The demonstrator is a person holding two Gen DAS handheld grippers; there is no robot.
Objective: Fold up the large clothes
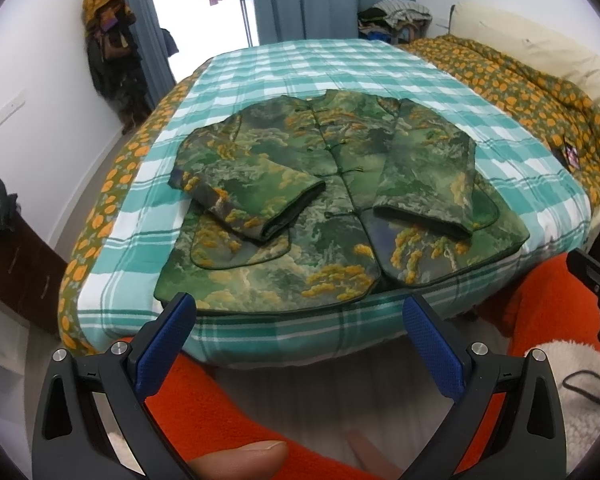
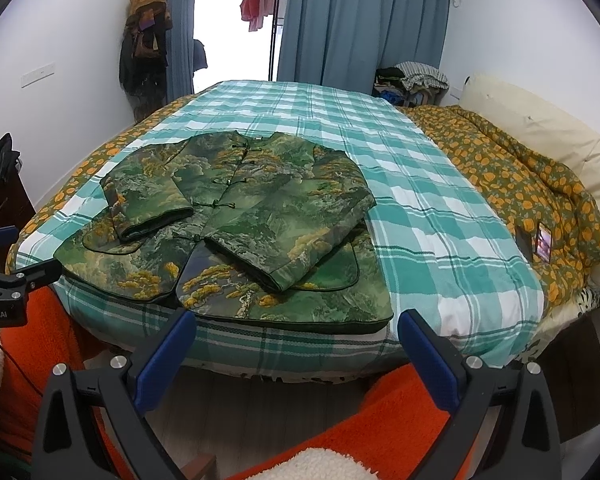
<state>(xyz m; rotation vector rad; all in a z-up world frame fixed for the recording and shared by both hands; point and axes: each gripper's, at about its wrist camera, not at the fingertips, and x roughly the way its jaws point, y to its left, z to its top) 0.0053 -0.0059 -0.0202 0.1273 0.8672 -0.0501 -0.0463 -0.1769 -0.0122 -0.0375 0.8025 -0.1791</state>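
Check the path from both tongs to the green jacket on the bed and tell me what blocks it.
Nothing visible blocks it. The left tongs and right tongs are open, held off the bed's near edge, and the jacket lies sleeves-in on the plaid blanket with only blanket between.

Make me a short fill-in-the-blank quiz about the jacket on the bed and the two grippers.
1. The green jacket lies on a ____ blanket.
2. Both of its sleeves are folded ____ over its front.
3. The left gripper and the right gripper both have their jaws ____.
4. A phone lies on the ____ quilt.

Missing words: checked; inward; open; orange-flowered
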